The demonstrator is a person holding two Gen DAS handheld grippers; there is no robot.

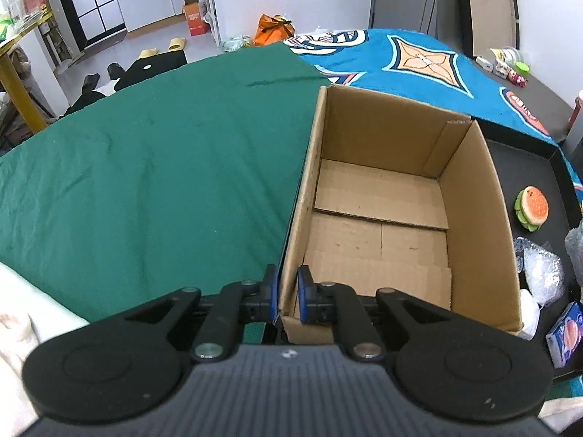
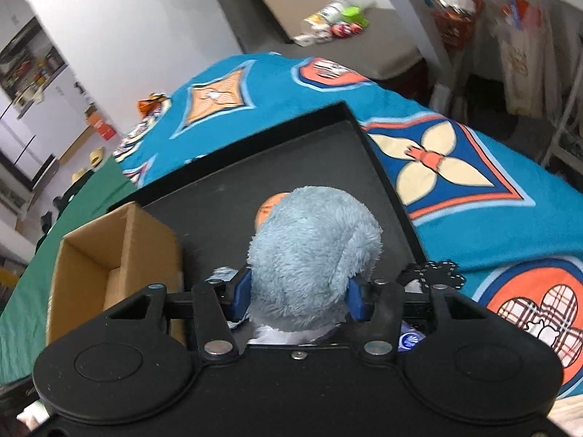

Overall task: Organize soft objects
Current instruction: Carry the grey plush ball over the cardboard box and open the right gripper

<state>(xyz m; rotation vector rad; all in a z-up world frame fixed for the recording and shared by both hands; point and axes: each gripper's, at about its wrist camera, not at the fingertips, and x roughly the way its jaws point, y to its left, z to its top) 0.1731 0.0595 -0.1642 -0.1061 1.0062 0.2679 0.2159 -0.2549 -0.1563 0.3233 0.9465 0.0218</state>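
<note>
Right gripper [image 2: 298,300] is clamping a pale blue plush toy [image 2: 313,258]: blue pads pressing into it on both sides, fur bulging above and ahead of the fingers, blocking most of the forward view. The toy is sitting over the black tray [image 2: 328,153], whether lifted or resting I can't tell. Something orange [image 2: 267,209] is peeking out just behind the plush, mostly hidden. A blue-and-white packet [image 2: 410,340] is showing under the right finger.

Left gripper [image 1: 288,293] is pinching the near-left wall of the cardboard box [image 1: 470,196]: one pad outside, one inside, wall edge running between them, jaws nearly together on it. Box is open-topped, only loose cardboard flaps lying on its floor. It's sitting on the seam between the green cloth [image 1: 145,167] to its left and the tray to its right.

In the left wrist view, right of the box on the tray: a blue carton [image 1: 564,331] nearest, a crinkled clear plastic bag [image 1: 543,273] beyond it, then a burger-shaped squishy toy [image 1: 532,209] further back, well apart from the left gripper. A sliver of the plush is showing at the right frame edge.

Past the tray, a blue patterned blanket [image 2: 473,167] is covering the surface. Far back: small bottles and jars [image 1: 506,63] on a dark ledge, an orange bag [image 1: 273,29], slippers [image 1: 176,43] on the floor.
</note>
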